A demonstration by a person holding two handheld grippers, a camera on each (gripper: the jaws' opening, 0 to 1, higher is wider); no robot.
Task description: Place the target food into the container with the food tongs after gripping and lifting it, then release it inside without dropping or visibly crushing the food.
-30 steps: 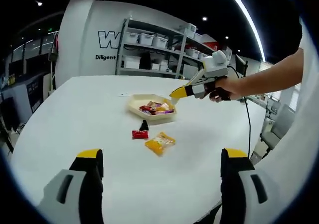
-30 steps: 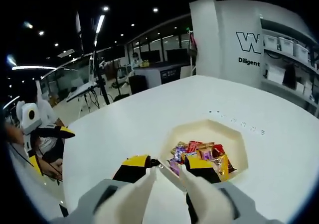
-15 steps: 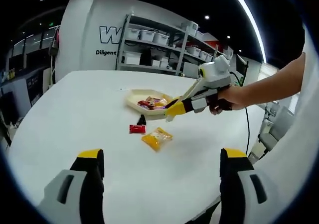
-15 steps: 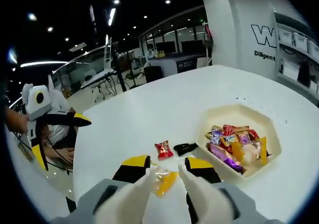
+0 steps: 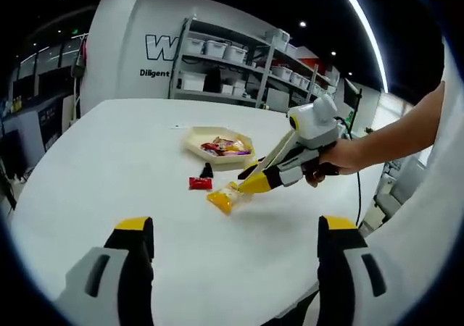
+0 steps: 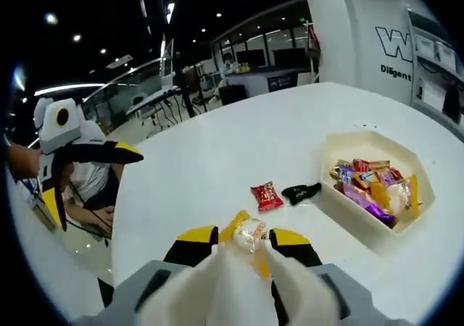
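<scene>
The target food is a yellow-orange crinkled plastic snack packet [image 5: 223,197] with a pale clear patch at one end, lying flat on the round white tabletop [image 5: 109,166] well in from its edges. In the right gripper view the same packet [image 6: 249,233] sits between the cream tong tips of the right gripper [image 6: 246,257], whose jaws stand narrowly apart around it; whether they press it cannot be told. In the left gripper view that right gripper [image 5: 255,183], held by a person's hand [image 5: 335,159], meets the packet with its yellow-tipped nose.

Three loose items lie on the tabletop: the yellow packet, one small red wrapped candy [image 6: 267,195] and one small black wrapped piece [image 6: 301,191], the latter two side by side between the packet and the container. There is one cream hexagonal shallow tray [image 6: 377,141], holding a heap of mixed wrappers too jumbled to count.

The left gripper [image 5: 235,250] hangs well back from the items with its jaws spread wide and nothing between them. In the right gripper view it [image 6: 109,152] shows at the tabletop's far edge, partly cut off.
</scene>
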